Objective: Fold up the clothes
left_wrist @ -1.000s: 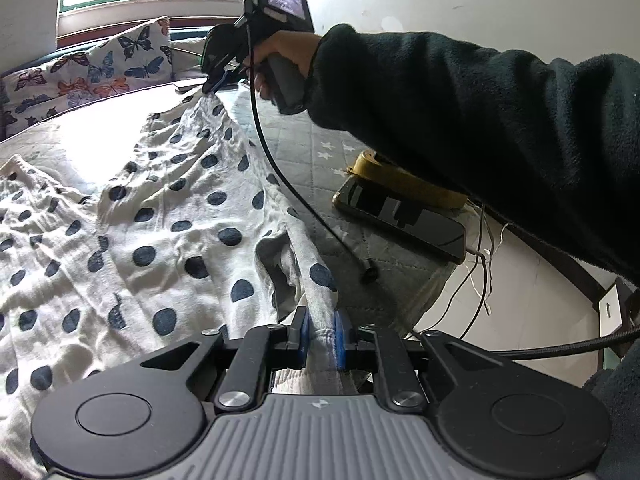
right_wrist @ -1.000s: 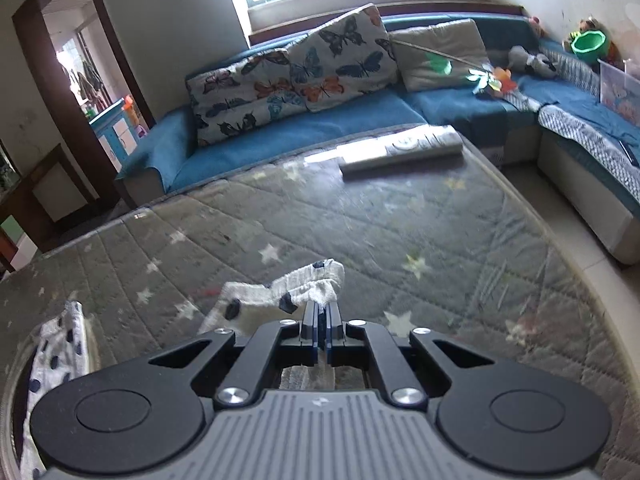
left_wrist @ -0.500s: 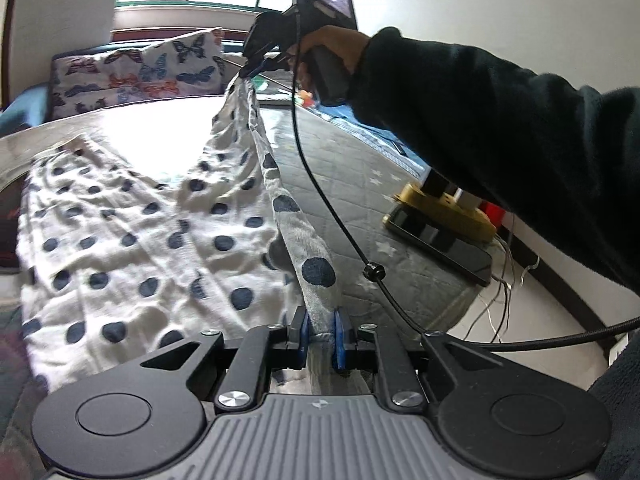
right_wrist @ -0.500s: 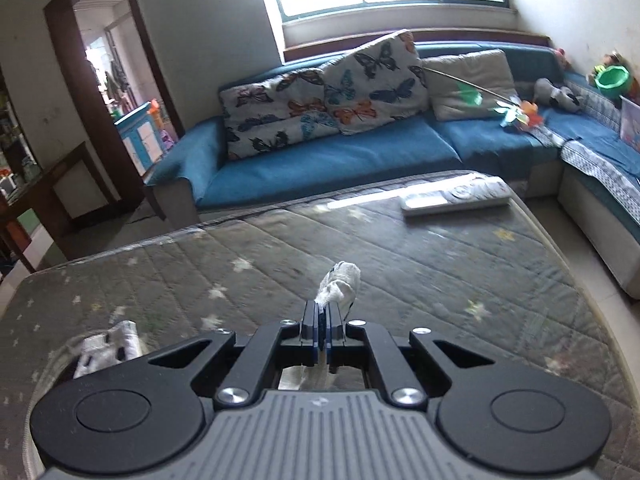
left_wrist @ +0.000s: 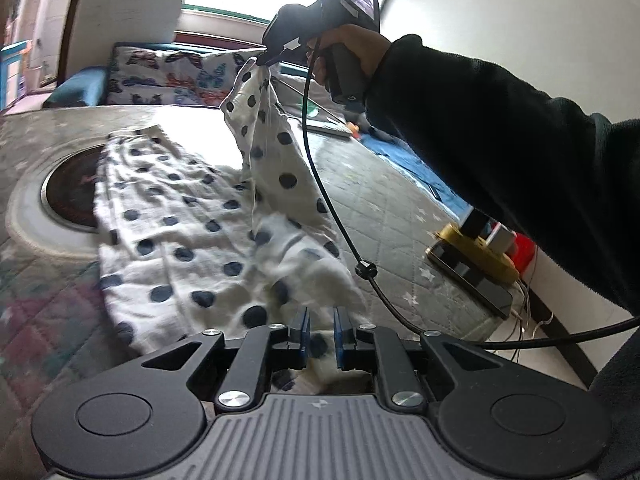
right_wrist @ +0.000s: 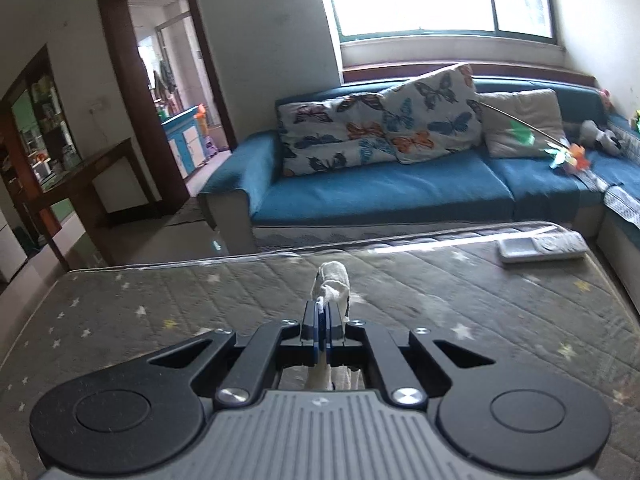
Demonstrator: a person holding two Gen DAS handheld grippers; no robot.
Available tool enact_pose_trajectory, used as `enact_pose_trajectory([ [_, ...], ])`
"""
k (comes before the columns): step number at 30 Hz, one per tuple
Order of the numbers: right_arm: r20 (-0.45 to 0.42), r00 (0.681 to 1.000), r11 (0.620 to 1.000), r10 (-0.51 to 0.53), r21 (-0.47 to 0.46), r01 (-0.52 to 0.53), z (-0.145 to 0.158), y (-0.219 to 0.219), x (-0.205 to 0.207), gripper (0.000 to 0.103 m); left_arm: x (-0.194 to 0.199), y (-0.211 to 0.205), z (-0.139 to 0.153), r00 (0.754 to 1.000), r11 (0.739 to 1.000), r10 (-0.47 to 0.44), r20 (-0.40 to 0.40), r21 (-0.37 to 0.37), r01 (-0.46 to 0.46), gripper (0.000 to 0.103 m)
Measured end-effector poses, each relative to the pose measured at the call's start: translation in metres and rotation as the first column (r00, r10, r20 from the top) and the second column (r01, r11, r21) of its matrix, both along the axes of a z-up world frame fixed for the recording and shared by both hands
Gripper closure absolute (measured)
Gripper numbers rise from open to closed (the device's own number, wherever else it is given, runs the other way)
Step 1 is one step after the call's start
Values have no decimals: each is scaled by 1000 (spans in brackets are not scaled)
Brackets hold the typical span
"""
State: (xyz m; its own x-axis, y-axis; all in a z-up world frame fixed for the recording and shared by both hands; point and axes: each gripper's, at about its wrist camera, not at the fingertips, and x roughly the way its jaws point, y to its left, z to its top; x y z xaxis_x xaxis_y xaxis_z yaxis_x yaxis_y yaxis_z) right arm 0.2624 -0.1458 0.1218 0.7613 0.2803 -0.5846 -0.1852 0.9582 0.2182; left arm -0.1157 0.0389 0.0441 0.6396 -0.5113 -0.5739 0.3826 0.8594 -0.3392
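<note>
Draping from the upper centre of the left wrist view down to its lower centre, the polka-dot garment [left_wrist: 200,240] is lifted along one edge; the remainder lies lower left on the quilted mattress [left_wrist: 392,208]. The right gripper [left_wrist: 266,58] is clamped on the far corner; the left gripper [left_wrist: 320,330] grips the near corner. The fabric appears light, limp and wrinkle-prone. Hold it by corners or hems, under even tension.

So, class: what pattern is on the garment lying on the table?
White garment with dark navy polka dots, clearest in the left wrist view.
</note>
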Motion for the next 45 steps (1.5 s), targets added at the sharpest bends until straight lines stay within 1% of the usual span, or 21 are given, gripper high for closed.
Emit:
enact_pose_trajectory([
  [4,6,999,999,41,0,-41,3,39,1,101,-4,16,-5,999,999,42,-14,-22,-42,90],
  [7,5,997,997,77,-25,-77,1,61,0,101,1,22,-8,997,997,66,-33,-35,-67,90],
  [11,10,994,992,112,-60,-111,-3,86,-4,101,12,20,-12,997,996,62,-56,-56,-65,86],
  [12,11,993,991,117,-65,-116,-2,91,-6,101,15,18,-13,997,996,52,-59,-63,-55,83],
  [13,12,993,990,121,-69,-120,-2,96,-8,101,18,15,-14,997,996,42,-65,-70,-47,75],
  [14,13,992,990,123,-72,-121,0,100,-10,101,22,11,-15,997,997,34,-70,-71,-39,72],
  [16,14,992,989,124,-78,-123,1,101,-12,101,29,4,-19,996,998,26,-82,-58,-31,67],
  [18,14,992,989,126,-85,-124,1,101,-13,101,37,-2,-25,994,998,27,-107,-50,-32,67],
  [21,17,992,989,124,-87,-122,5,103,-15,101,48,-4,-36,986,997,39,-162,-56,-48,65],
  [26,17,992,989,126,-83,-124,6,100,-14,101,56,-1,-46,974,993,63,-216,-85,-83,59],
  [27,17,992,989,128,-82,-126,6,100,-15,101,57,-1,-47,974,992,62,-219,-91,-84,60],
  [29,15,991,988,130,-82,-129,5,100,-15,101,58,-1,-48,973,992,58,-221,-100,-82,64],
  [31,12,991,988,132,-80,-131,3,98,-13,101,58,-5,-48,976,993,47,-211,-100,-69,82],
  [32,11,991,988,133,-78,-132,2,96,-10,101,58,-6,-48,978,993,41,-206,-99,-63,83],
  [33,10,991,988,134,-79,-133,2,96,-10,101,57,-8,-47,980,993,38,-197,-98,-59,90],
  [34,9,991,988,134,-79,-133,2,96,-11,101,55,-9,-45,982,994,39,-185,-94,-57,93],
  [36,9,991,988,135,-79,-134,2,96,-11,101,51,-10,-41,986,994,40,-160,-94,-56,97],
  [39,12,991,988,132,-78,-131,4,96,-13,101,43,-5,-30,991,991,44,-124,-123,-59,99],
  [42,16,993,989,121,-82,-119,6,95,-10,101,31,3,-18,994,988,57,-98,-138,-70,100],
  [45,15,994,991,109,-81,-107,6,97,-8,101,16,16,-8,992,983,92,-81,-154,-104,100],
])
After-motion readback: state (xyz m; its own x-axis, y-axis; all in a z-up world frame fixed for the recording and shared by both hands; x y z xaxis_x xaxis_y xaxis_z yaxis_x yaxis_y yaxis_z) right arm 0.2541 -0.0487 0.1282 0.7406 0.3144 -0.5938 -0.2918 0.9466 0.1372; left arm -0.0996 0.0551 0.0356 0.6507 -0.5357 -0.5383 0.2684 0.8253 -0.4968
